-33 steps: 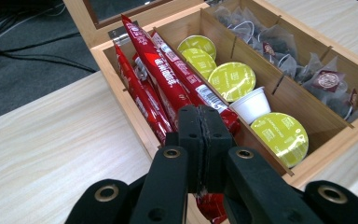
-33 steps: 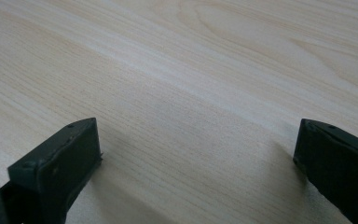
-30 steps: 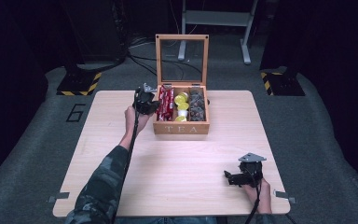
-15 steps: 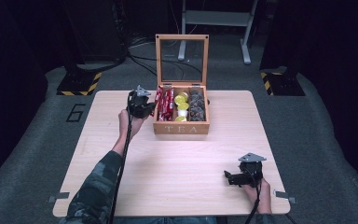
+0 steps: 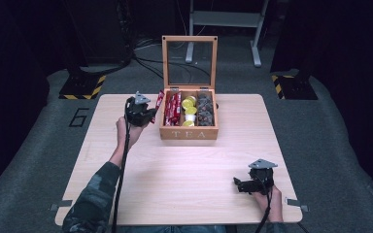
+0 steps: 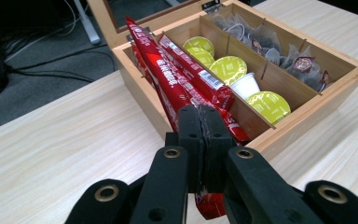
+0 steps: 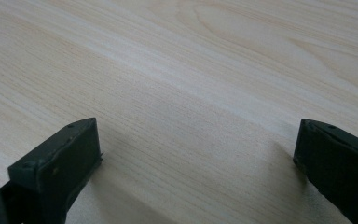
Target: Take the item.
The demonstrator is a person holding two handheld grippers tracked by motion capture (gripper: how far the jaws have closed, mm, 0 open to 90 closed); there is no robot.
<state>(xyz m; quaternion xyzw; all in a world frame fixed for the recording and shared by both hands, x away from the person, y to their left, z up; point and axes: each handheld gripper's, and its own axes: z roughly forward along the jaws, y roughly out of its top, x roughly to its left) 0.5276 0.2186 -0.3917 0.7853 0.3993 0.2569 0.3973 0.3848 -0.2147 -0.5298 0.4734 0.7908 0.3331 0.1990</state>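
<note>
1. My left gripper (image 5: 148, 116) now sits farther from the tea box (image 5: 189, 132) than a second ago; it has drawn back toward the left and a little toward me, off the box's left wall and out over the bare table (image 5: 184, 174).
2. The red packet (image 6: 168, 88) clamped between its jaws has come with it: it now slants up out of the left compartment over the box's rim, where a second ago it lay in among the other red packets (image 6: 200, 79).
3. My left forearm (image 5: 97, 194) has swung with it, now lying more to the left across the table.
</note>
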